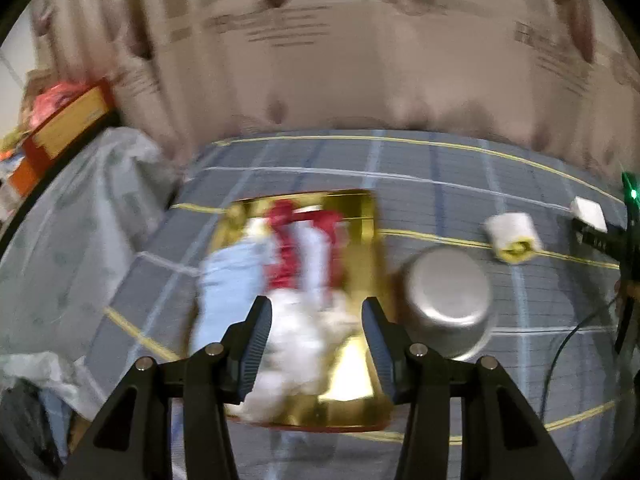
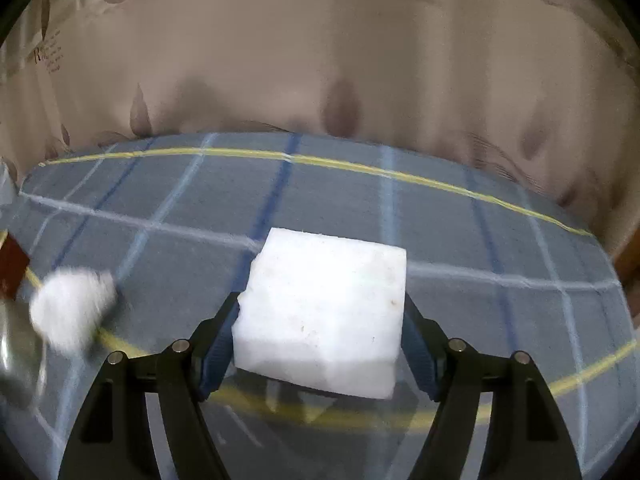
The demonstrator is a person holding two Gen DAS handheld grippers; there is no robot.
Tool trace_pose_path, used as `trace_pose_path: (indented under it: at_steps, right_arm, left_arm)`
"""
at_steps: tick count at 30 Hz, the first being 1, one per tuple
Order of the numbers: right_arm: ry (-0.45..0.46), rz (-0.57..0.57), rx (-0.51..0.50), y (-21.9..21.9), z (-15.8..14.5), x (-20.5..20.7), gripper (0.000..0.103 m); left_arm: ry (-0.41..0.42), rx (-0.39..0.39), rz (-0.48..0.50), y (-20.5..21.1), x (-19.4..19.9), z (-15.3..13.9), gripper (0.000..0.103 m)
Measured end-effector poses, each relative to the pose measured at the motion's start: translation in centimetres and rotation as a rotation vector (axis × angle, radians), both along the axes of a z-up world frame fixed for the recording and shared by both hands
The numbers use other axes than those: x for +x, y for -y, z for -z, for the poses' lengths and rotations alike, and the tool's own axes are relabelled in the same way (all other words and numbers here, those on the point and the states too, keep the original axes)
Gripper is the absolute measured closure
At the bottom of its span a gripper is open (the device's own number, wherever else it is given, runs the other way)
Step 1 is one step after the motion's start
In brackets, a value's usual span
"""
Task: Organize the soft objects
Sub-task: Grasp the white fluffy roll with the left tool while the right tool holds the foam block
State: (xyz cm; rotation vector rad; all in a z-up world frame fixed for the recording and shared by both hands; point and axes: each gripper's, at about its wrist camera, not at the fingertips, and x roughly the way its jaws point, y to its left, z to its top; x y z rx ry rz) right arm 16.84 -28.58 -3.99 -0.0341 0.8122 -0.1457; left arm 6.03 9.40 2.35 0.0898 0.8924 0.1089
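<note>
Right tool point(image 2: 320, 328): my jaws stand on either side of the white foam block point(image 2: 324, 312), one pad at each flank. They look closed on it, and its near edge seems lifted a little off the table point(image 2: 520, 240) — a judgement from the shadow beneath.
Left tool point(image 1: 316, 344): jaws wide, holding nothing, hovering over the near end of the gold tray point(image 1: 360, 216).
Tray contents: a pale blue cloth point(image 1: 224, 280), a red cloth point(image 1: 288, 248) and a white fluffy piece point(image 1: 296, 360) lie in a blurred heap. I cannot tell where one ends and the next begins.
Key relation: the tray lies to the left of my right tool, with the steel pot point(image 1: 448, 304) and the white roll point(image 1: 512, 236) between — so I judge the block must travel leftward past both.
Block axis: its broad face runs across my grip, side to side.
Nearer arm: right for the block, left for the tray.
Left view only: tray, pot, the roll's yellow core, and the far-off block point(image 1: 588, 212) in my right tool point(image 1: 600, 236).
Right view only: the grip on the block up close, and the roll point(image 2: 72, 308) as a white blur near the left.
Risk: foam may squash or twist in the pads.
</note>
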Motion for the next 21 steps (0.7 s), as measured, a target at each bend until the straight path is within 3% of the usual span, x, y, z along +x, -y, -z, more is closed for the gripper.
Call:
trace_pose_path:
  at_steps: [3, 9, 13, 21]
  right_arm:
    - [-0.003, 0.039, -0.030, 2.5, 0.3, -3.8, 0.032]
    - [-0.034, 0.110, 0.005, 6.3, 0.6, -9.4, 0.032]
    - [-0.031, 0.129, 0.012, 6.9, 0.7, -11.8, 0.032]
    - [-0.015, 0.142, 0.049, 6.6, 1.2, -13.9, 0.032]
  left_arm:
    - [-0.009, -0.012, 0.060, 2.5, 0.7, 0.2, 0.055]
    - [-0.056, -0.061, 0.177, 7.6, 3.0, 0.1, 0.055]
    - [-0.081, -0.130, 0.220, 10.6, 5.7, 0.1, 0.055]
    - [-0.140, -0.173, 0.250, 15.8, 10.2, 2.2, 0.055]
